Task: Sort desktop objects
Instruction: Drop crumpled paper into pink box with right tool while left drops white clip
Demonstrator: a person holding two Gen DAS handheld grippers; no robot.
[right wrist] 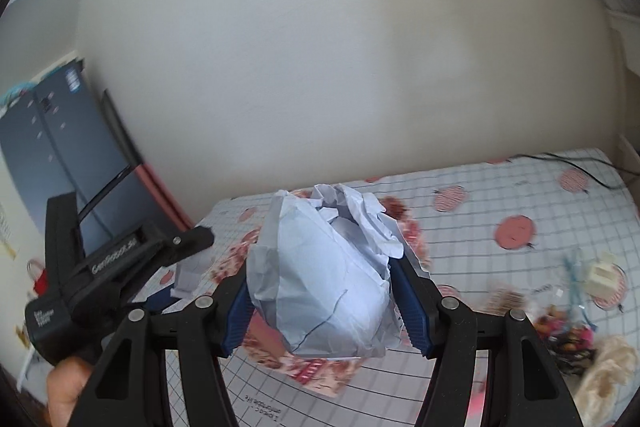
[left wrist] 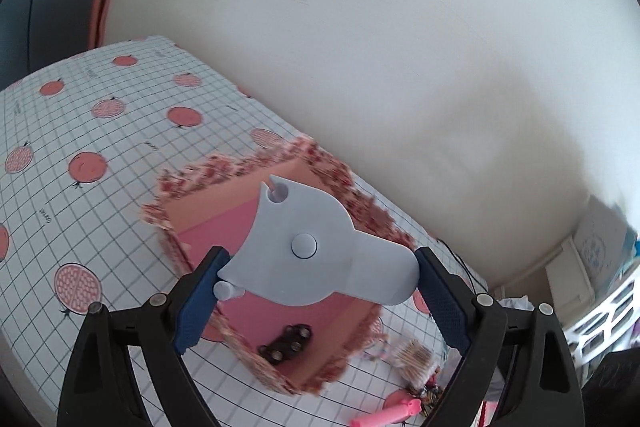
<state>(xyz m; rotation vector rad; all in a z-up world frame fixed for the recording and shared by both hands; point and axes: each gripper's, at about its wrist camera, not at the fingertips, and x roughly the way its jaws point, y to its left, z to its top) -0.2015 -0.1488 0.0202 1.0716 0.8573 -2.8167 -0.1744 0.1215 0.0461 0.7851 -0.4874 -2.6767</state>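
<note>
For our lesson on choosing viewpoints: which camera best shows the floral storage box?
The left wrist view: the floral storage box shows its open pink interior beneath the blue plastic piece. In the right wrist view, crumpled paper hides most of it; only patterned edges show.

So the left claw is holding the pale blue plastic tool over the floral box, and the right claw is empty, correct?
Not quite. The right claw is not empty: the right wrist view shows it shut on a crumpled paper ball. The rest holds: the left claw grips the pale blue plastic tool over the floral box.
</note>
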